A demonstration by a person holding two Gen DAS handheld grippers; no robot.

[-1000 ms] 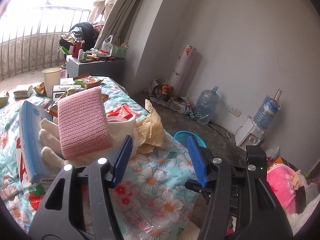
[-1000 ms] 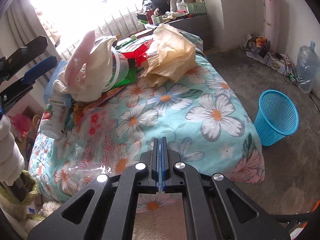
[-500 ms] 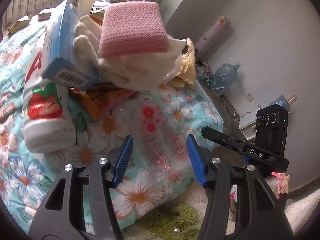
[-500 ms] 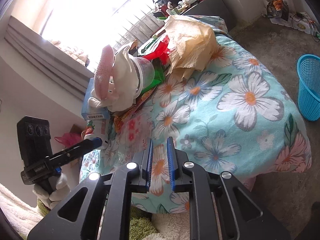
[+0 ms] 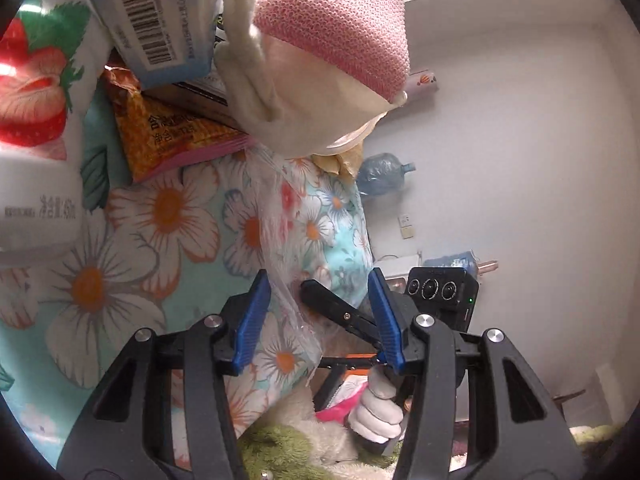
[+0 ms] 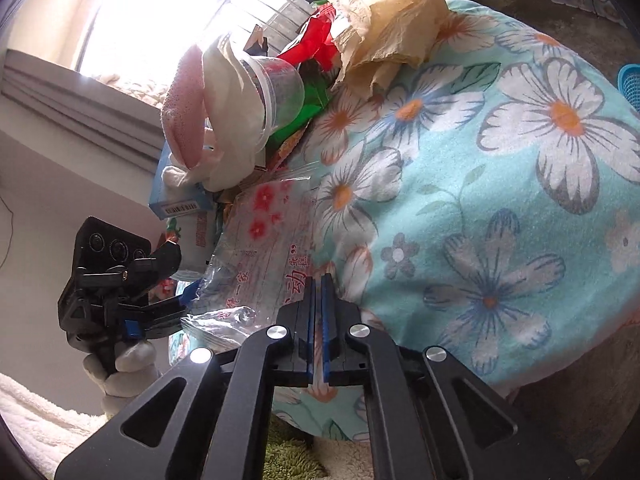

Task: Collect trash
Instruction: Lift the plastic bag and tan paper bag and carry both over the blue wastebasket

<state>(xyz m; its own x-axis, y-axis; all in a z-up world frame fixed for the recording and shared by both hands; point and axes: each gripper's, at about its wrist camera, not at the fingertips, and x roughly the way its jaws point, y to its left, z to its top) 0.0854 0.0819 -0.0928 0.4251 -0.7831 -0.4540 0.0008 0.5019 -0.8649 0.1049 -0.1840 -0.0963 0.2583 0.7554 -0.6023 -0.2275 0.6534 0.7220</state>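
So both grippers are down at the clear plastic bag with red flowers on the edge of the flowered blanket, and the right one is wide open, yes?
Not quite. The right gripper is shut, its blue pads nearly together at the clear plastic bag; the right wrist view shows this. The left gripper is the open one, jaws closing with the bag's edge between them. The rest holds: the bag lies at the edge of the flowered blanket.

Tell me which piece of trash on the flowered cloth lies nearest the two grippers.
The clear plastic bag with red flowers, lying flat at the cloth's edge. Its corner sits between the closing left gripper; the orange snack packet and crumpled tan paper lie farther back.
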